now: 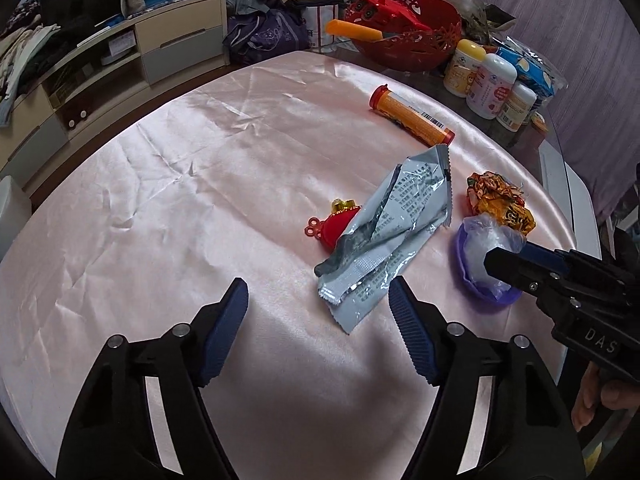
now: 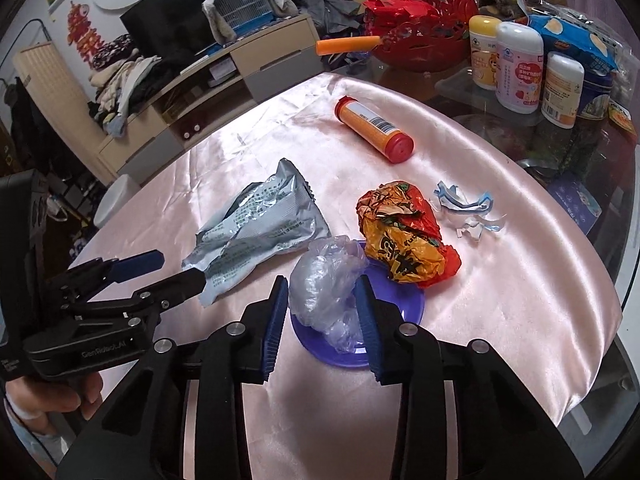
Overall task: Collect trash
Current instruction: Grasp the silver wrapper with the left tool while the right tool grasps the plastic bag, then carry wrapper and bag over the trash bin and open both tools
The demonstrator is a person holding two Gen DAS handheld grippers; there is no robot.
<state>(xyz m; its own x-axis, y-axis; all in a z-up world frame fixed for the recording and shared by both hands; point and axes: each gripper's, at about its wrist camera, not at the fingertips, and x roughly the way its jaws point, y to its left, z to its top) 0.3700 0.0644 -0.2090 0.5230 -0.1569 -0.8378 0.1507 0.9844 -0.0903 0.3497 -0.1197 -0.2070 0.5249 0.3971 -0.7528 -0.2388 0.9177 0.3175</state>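
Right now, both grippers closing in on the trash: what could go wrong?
1. The right gripper brackets the crumpled clear plastic bag lying on the small purple dish; the dish could lift or slide too.
2. The left gripper has only an edge of the silver foil wrapper at one finger, so the wrapper may slip.

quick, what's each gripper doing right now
left gripper: open, one jaw by the corner of the silver wrapper, not gripping it
right gripper: jaws either side of the crumpled clear plastic bag; cannot tell if gripping
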